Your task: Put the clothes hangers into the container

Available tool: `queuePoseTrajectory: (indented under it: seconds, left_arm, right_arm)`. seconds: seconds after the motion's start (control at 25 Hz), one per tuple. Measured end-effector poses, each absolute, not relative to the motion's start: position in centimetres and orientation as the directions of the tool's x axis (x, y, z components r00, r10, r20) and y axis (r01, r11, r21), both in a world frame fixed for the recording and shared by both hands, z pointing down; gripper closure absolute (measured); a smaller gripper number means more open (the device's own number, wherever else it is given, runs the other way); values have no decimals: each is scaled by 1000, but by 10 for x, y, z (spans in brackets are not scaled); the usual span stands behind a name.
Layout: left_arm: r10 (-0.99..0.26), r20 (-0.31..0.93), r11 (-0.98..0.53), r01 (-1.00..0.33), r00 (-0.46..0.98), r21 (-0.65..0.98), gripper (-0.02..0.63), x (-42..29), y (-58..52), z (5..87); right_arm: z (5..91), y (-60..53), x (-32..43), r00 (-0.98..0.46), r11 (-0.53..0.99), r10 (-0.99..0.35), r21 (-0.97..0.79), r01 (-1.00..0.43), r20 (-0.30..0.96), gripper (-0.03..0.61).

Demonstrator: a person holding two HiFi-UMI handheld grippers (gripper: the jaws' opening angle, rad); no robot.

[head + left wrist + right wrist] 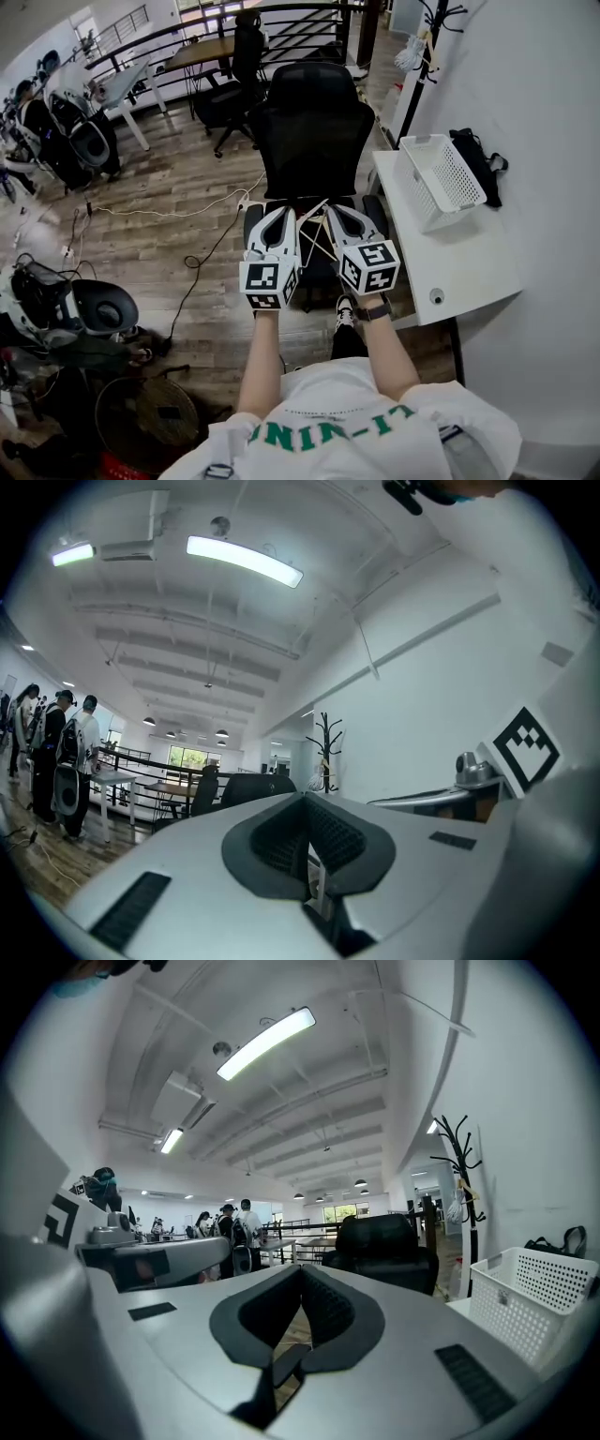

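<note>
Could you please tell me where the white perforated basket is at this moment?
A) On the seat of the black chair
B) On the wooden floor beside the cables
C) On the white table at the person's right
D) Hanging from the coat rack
C: the head view shows the white basket resting on the white table, to the right of the black chair.

Plastic, wood and cloth surfaces
The container [441, 178] at the table's [469, 272] far edge is white perforated plastic; the table top is smooth, matt white; the floor [169, 202] shows wood-grain planks; the office chair [314, 122] looks like black mesh cloth.
</note>
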State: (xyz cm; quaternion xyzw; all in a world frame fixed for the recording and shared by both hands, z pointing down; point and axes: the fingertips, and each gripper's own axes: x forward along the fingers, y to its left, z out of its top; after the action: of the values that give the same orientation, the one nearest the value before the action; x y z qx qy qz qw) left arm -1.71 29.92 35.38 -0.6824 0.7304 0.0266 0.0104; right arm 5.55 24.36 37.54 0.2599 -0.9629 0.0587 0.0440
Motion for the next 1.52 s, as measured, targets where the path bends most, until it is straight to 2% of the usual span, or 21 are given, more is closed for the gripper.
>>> queuePoseTrajectory:
  seconds: [0.24,0.44,0.68,0.88,1.12,1.32,1.52]
  left_arm:
    - [-992,-56,113,-993,-115,33,598,-49,195,348]
    - [-995,-6,104,-995,-104,-6,598,-62,99,356]
    - [-981,45,192,-980,-190,57,598,-92,27,385]
    - [-959,175,241,-966,-222,92,598,-111,-5,446]
    - [-935,280,265,-954,-218,139,597,-145,-23,509]
    - [-923,349,237,-954,-162,185,598,-162,-31,565]
    - [-924,372,180,-959,-90,217,598,-192,-38,601]
  right_arm:
    - [359,145,20,-893,891,-439,-81,-447,101,563]
    - [366,51,1,-914,912,-376,-114,-394,151,561]
    - [392,-28,-20,-931,932,-301,-144,-333,206,561]
    - [456,-71,-37,-927,921,-201,-261,-289,316,561]
    - [541,-88,-61,-902,893,-87,-367,-259,423,520]
    - [604,-93,-81,-886,842,-89,-440,-311,456,515]
    - [684,-81,-108,-825,818,-51,-450,-358,563,485]
